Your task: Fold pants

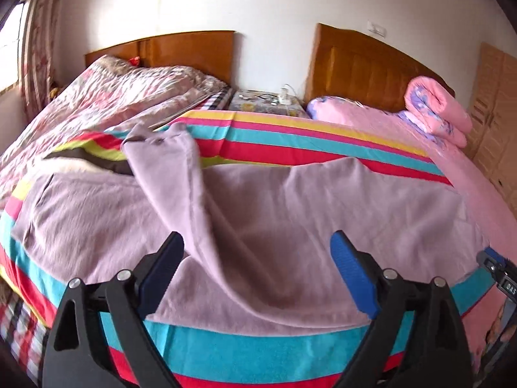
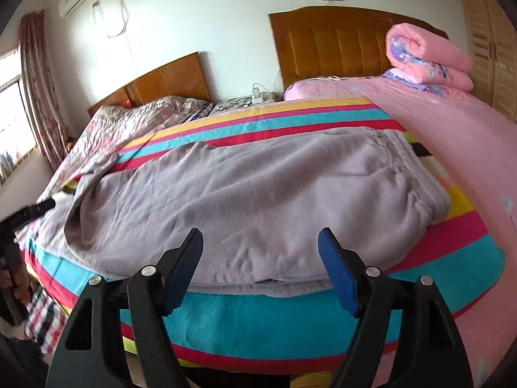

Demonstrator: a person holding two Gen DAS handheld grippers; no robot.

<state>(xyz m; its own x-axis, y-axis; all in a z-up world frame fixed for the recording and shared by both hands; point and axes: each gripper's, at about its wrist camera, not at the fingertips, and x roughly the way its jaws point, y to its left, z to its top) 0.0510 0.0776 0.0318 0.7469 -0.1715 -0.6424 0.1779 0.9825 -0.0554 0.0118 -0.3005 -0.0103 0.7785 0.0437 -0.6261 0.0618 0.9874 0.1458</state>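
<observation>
Lilac-grey pants lie spread on a striped towel across the bed. One leg runs up and left, its cuff near the floral quilt. In the right wrist view the pants lie sideways, the gathered waistband at the right. My left gripper is open just above the near edge of the pants, empty. My right gripper is open just above the near hem by the waist end, empty. The right gripper also shows in the left wrist view, at the right edge.
A floral quilt lies on the left bed. A pink sheet and a rolled pink quilt are at the right. A nightstand with cables stands between wooden headboards. Wardrobe doors are at the far right.
</observation>
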